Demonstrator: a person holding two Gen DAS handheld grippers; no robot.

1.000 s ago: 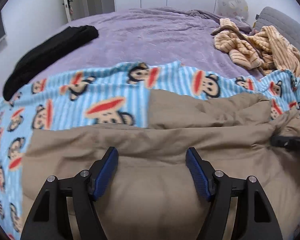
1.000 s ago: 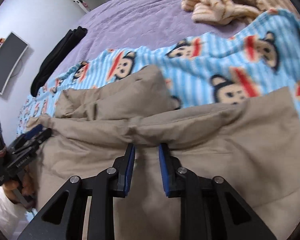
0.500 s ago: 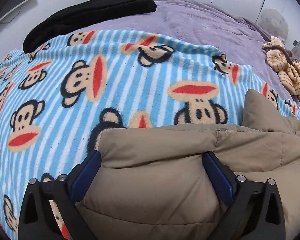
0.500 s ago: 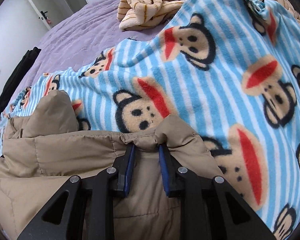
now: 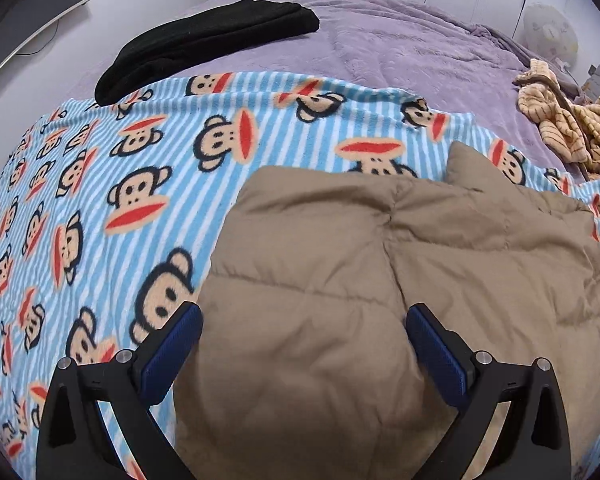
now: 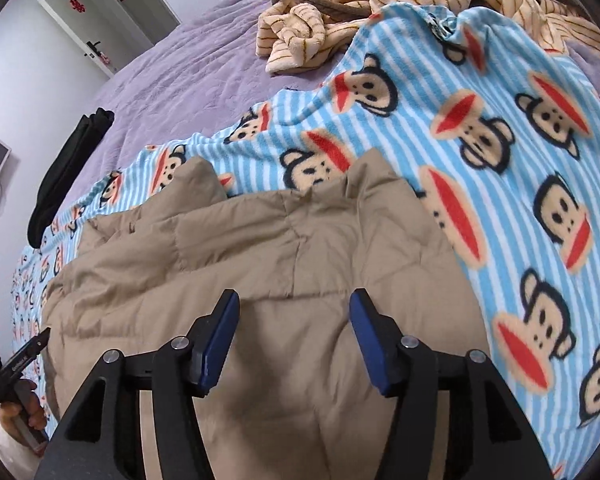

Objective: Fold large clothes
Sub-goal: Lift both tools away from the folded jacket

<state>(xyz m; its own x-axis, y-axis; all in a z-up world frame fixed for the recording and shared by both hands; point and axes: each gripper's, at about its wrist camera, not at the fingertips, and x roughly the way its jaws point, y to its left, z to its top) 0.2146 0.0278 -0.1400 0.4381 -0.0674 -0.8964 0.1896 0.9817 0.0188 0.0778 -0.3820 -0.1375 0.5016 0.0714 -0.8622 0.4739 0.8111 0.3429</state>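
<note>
Purple bed (image 5: 400,52) — monkey blanket (image 5: 100,184), black garment (image 5: 204,40)

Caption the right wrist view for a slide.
Open right gripper above the folded tan quilted puffer jacket lying on a blue-striped monkey-print fleece blanket.

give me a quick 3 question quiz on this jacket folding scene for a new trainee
1. True or false: the right gripper is clamped on the tan padded jacket.
2. What does the jacket lie on? A) bare purple bedspread B) monkey-print blanket C) black garment
3. Fill in: the left gripper's jaws are ____.

Key
1. False: its jaws stand apart above the fabric.
2. B
3. open
</note>
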